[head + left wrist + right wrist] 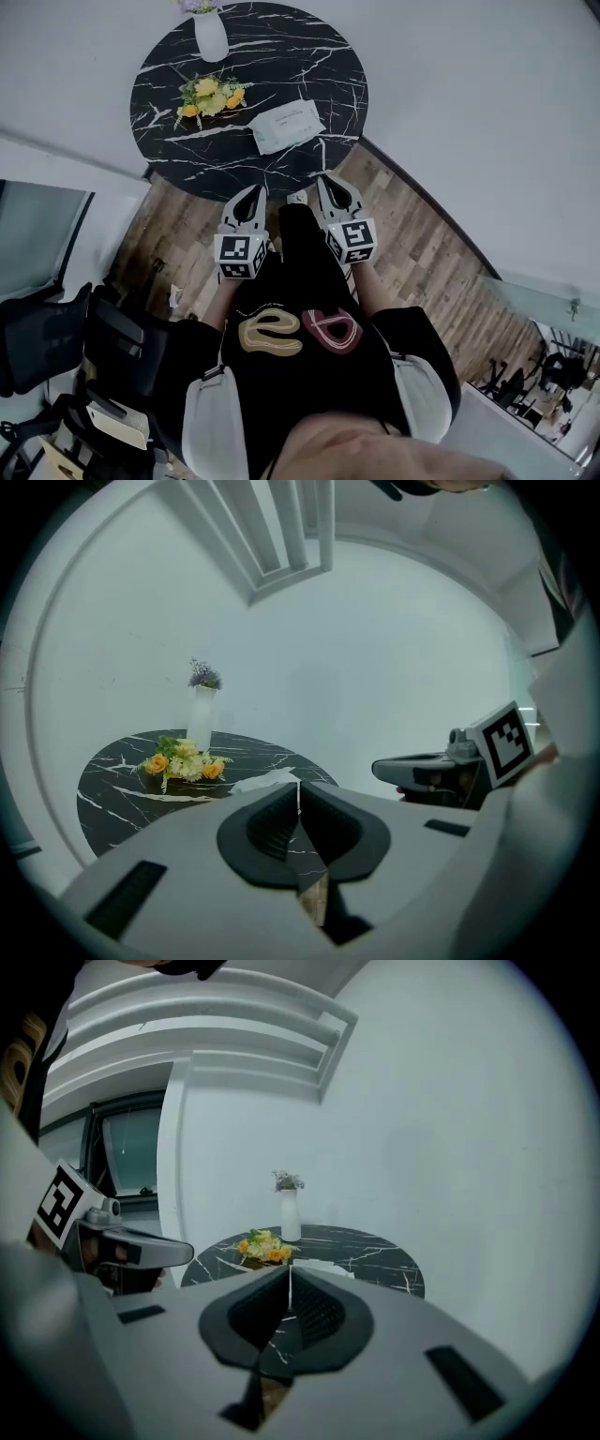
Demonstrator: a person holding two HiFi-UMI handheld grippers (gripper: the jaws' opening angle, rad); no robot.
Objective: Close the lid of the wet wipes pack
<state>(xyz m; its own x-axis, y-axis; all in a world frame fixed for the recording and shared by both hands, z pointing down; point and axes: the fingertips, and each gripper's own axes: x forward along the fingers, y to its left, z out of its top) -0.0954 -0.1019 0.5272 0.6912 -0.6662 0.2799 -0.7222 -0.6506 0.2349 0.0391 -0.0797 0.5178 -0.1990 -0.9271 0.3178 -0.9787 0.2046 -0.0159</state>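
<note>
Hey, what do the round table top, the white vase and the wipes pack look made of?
Table top: black with white veins, so marble or a marble-look laminate. Vase: smooth plain white, probably ceramic. Wipes pack: pale and flat, likely soft plastic film, though too small to confirm.

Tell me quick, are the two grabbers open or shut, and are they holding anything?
Left gripper: shut, holding nothing.
Right gripper: shut, holding nothing.

Even, soft indoor light without harsh shadows; both gripper views bend strongly and darken toward their round edges.
</note>
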